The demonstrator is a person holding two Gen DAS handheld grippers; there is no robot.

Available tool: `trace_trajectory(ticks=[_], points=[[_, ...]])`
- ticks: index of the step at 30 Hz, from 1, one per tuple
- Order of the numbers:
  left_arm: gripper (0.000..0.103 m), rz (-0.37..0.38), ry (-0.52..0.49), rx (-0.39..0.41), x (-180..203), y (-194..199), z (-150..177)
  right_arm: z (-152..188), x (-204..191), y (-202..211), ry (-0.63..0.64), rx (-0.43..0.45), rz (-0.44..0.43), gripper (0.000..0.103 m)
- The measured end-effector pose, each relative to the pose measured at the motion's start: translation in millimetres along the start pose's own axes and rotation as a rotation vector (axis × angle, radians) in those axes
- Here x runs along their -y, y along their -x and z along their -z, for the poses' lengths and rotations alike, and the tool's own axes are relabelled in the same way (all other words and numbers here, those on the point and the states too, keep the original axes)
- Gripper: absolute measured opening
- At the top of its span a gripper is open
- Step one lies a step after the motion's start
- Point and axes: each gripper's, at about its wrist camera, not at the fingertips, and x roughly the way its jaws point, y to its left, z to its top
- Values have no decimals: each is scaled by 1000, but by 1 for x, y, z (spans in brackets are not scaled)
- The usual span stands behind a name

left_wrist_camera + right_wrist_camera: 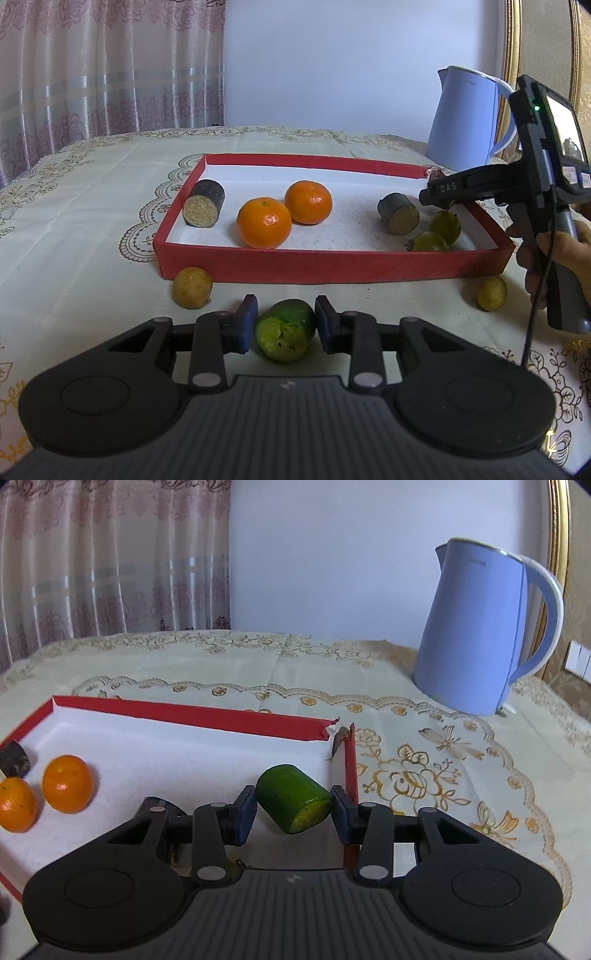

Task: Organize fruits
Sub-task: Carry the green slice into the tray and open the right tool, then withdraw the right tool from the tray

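Observation:
A red box [332, 264] with a white inside holds two oranges [264, 227], two dark cut cylinders [204, 208] and two small green fruits [430, 242]. My left gripper [285, 325] is at the table in front of the box, its blue pads on both sides of a green cucumber piece [284, 330], touching or nearly so. My right gripper [293, 808] is over the box's right end [351, 771], pads [245, 812] on either side of another green cucumber piece [293, 801], with a small gap on each side. The right gripper [443, 192] also shows in the left wrist view.
Two small yellowish round fruits [192, 287] [491, 292] lie on the tablecloth in front of the box. A blue kettle [480, 635] stands at the back right. The box's far right corner [338, 725] is torn. Curtains hang at the back left.

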Motion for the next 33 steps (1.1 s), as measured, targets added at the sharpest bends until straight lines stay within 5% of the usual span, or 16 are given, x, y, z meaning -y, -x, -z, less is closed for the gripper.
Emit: trace_trajectory(ticks=[7, 9, 16, 25, 33], points=[[30, 0, -3, 0, 1, -1, 1, 1, -2, 0, -12, -12, -49, 47], [30, 1, -5, 1, 1, -1, 1, 0, 2, 9, -29, 14, -45, 57], [30, 0, -5, 0, 2, -1, 1, 23, 19, 67, -42, 94, -96, 63], [30, -1, -7, 0, 1, -1, 1, 78, 43, 121, -101, 105, -86, 76], [30, -3, -9, 1, 2, 0, 1, 96, 51, 108, -175, 43, -9, 84]])
